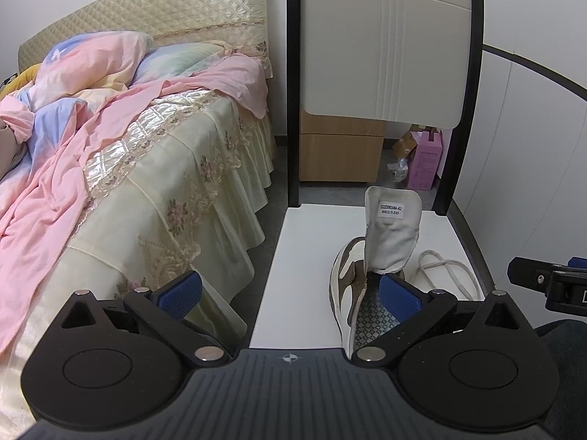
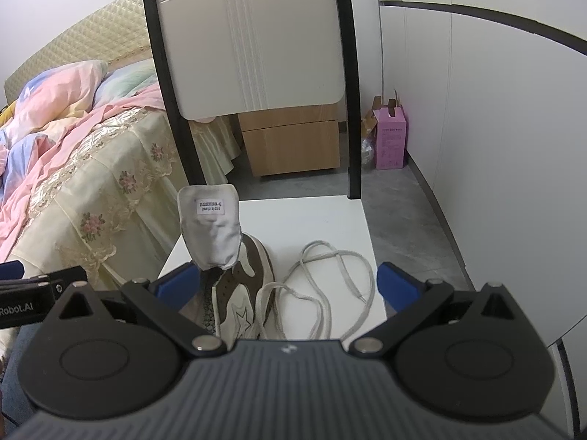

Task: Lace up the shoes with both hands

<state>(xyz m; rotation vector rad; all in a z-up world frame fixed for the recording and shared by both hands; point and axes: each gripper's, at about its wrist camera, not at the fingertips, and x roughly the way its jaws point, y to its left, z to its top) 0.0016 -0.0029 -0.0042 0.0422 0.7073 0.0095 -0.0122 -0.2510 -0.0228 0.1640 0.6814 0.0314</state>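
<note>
A white and brown sneaker (image 1: 345, 282) (image 2: 245, 293) lies on a white chair seat (image 1: 301, 249) (image 2: 323, 220), its grey tongue (image 1: 390, 227) (image 2: 212, 231) standing upright with a size label. A loose off-white shoelace (image 1: 444, 267) (image 2: 330, 282) lies in loops on the seat to the shoe's right. My left gripper (image 1: 291, 289) is open, hovering before the shoe with its right blue pad near the shoe's opening. In the right wrist view, my right gripper (image 2: 288, 286) is open too, straddling the shoe and the lace from above without touching them.
The chair's white backrest (image 1: 385, 44) (image 2: 253, 36) rises behind the seat. A bed (image 1: 146, 168) (image 2: 91, 168) with pink bedding stands at the left. A wooden cabinet (image 1: 341, 150) (image 2: 293, 143) and a pink box (image 1: 427, 161) (image 2: 390, 139) sit on the grey floor. A white wall (image 2: 495, 146) curves along the right.
</note>
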